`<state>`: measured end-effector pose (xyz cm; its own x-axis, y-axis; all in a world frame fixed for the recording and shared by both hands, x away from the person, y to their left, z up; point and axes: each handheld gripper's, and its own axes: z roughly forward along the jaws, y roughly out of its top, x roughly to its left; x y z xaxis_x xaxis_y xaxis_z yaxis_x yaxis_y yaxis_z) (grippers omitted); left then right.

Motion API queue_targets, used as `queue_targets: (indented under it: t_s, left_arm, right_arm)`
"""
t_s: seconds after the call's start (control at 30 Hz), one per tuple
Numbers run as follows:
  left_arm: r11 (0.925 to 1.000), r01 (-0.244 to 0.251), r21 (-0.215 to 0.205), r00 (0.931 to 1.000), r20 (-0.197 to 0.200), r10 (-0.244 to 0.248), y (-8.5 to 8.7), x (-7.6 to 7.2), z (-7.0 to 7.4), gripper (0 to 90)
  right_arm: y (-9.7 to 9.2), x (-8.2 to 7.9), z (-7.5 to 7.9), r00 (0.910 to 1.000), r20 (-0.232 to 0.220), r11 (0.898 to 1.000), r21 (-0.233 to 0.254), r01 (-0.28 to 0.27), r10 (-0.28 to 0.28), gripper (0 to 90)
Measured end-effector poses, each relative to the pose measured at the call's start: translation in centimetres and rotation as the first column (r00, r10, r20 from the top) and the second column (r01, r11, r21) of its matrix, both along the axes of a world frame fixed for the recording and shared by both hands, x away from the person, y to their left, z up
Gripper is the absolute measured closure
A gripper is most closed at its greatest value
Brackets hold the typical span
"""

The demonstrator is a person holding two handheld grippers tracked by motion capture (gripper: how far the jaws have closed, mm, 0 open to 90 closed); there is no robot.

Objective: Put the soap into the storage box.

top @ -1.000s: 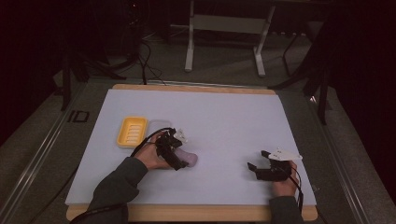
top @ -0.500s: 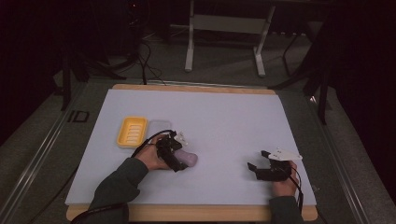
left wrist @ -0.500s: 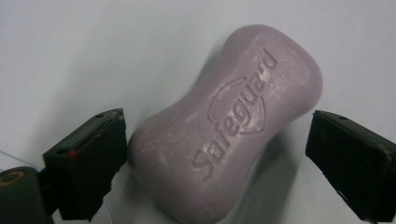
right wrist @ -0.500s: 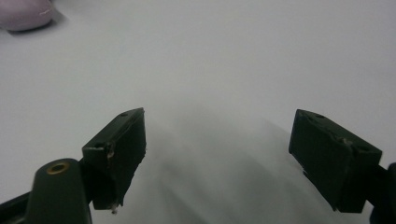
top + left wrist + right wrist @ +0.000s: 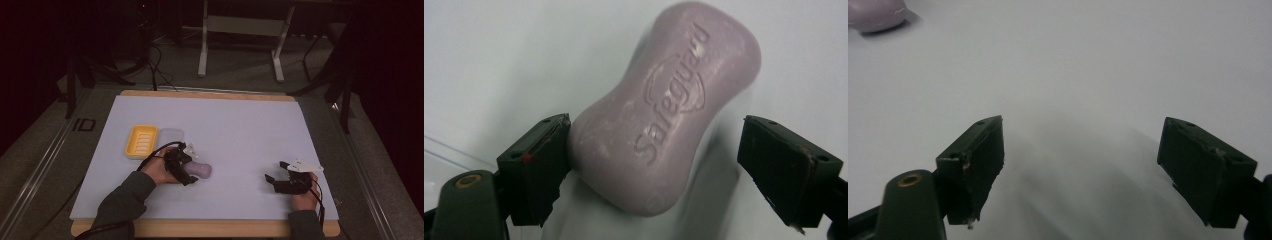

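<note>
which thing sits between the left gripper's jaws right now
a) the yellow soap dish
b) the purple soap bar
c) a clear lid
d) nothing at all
b: in the left gripper view the purple soap bar lies between the open jaws of the left gripper, one jaw against its side and the other apart from it, while the yellow soap dish sits farther off on the table.

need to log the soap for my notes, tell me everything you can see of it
The soap is a pale purple bar, waisted in the middle with rounded ends, with "Safeguard" pressed into its top and whitish scuffs on a matte face. It lies flat on the white table, between the open fingers of the left gripper; one finger seems to touch its side, the other stands clear.
</note>
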<state>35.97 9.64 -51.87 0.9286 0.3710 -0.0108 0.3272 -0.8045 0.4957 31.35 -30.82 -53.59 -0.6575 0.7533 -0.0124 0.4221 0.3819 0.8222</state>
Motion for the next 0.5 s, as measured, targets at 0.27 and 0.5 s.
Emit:
queue_targets:
  t_s: [0.27,0.5]
  left_arm:
    - [0.9969,0.044,0.064,0.999,-0.006,-0.044,0.17,-0.39,0.35,21.1]
    - [0.9966,0.055,0.062,0.9983,-0.024,-0.053,0.32,-0.59,0.62,27.7]
  right_arm:
    - [0.01,0.01,0.0,1.0,-0.001,1.0,-0.002,0.001,-0.001,18.4]
    - [0.02,0.01,0.0,1.0,-0.001,1.0,-0.002,0.001,-0.001,18.4]
